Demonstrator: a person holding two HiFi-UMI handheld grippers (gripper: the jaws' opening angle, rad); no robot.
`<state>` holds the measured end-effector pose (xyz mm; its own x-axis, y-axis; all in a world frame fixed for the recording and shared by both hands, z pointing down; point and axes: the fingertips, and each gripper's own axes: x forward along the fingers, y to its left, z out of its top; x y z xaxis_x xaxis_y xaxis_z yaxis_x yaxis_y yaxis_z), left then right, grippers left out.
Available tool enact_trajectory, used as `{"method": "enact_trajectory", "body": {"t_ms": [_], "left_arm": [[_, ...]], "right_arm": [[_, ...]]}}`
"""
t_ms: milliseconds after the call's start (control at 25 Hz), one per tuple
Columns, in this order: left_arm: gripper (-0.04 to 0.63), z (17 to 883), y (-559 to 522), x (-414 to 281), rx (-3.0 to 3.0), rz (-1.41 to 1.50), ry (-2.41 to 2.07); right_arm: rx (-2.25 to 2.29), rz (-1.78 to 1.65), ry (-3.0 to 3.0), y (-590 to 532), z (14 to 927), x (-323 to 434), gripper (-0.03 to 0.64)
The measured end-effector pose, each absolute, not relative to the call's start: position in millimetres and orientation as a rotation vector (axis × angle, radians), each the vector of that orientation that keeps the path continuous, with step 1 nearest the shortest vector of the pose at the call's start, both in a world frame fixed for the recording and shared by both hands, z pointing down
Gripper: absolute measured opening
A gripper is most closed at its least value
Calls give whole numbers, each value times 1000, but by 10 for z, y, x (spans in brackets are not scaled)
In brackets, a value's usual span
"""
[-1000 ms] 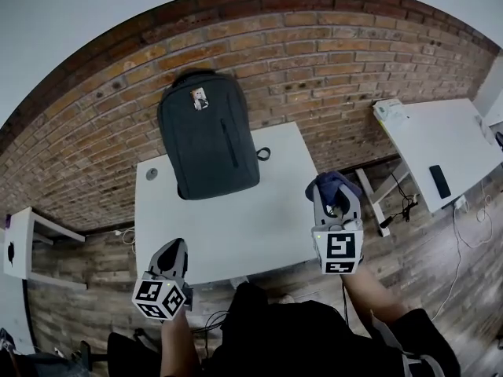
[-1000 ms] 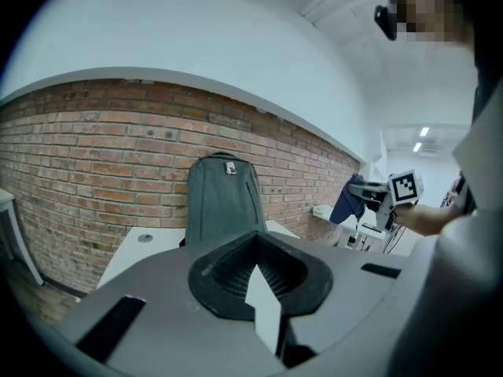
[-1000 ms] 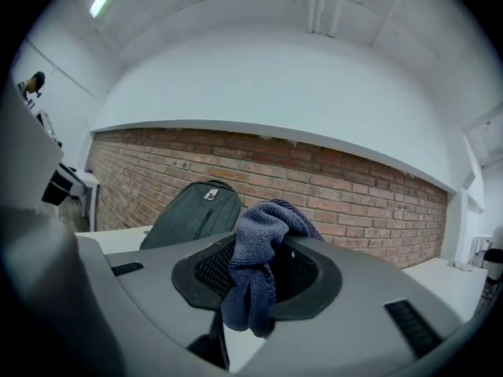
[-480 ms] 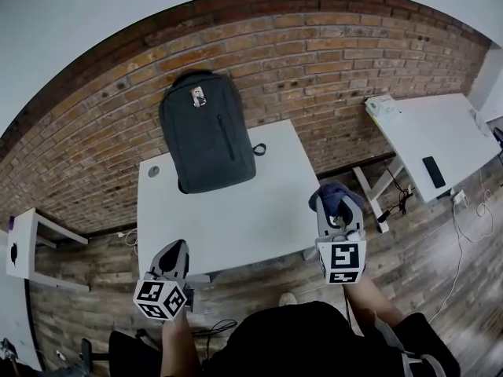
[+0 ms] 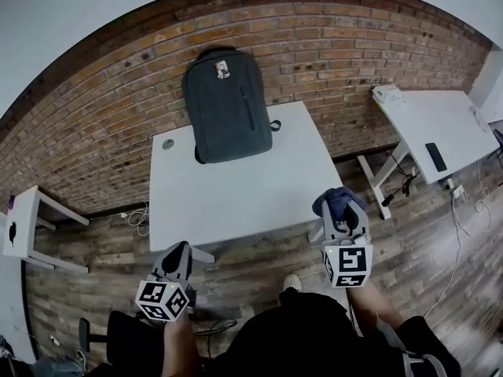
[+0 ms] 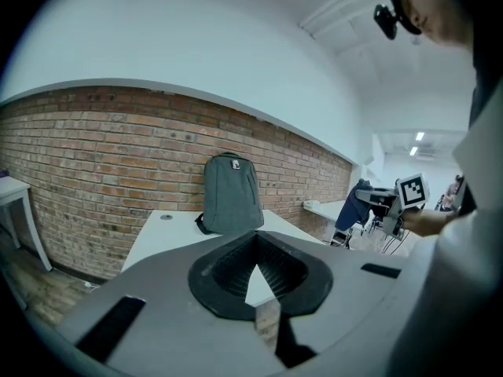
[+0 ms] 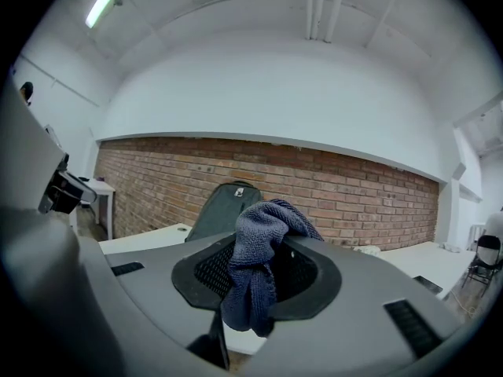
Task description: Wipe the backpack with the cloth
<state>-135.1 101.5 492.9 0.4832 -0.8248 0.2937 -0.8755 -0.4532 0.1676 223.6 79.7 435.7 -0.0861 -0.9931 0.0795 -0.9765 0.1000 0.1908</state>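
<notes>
Head view: backpack (image 5: 228, 104) on desk (image 5: 236, 203), badge (image 5: 222, 70) unreadable.
Left gripper view: left gripper (image 6: 257, 254) jaws closed, empty.
Right gripper view: right gripper (image 7: 262, 238) jaws clamp cloth (image 7: 247, 293).

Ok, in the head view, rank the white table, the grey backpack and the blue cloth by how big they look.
Largest: white table.
Next: grey backpack, upright on it.
Smallest: blue cloth, bunched in the jaws of the right gripper; it sits nearer the camera, which flatters its size.

Backpack (image 5: 228, 104) at far edge of table (image 5: 236, 203), against wall (image 5: 102, 124)
</notes>
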Motion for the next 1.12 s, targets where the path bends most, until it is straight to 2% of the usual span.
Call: {"method": "enact_trajectory", "body": {"t_ms": [520,1120], "left_arm": [[-3,5068,2428,-2532,2398,199,-1455],[-3,5012,3147,-2661,2422,143,-1423]], "right_arm": [[2072,-48,-2107,2137,4391,1520,106],[2029,-86,-2073,3018,4331,1315,105]]}}
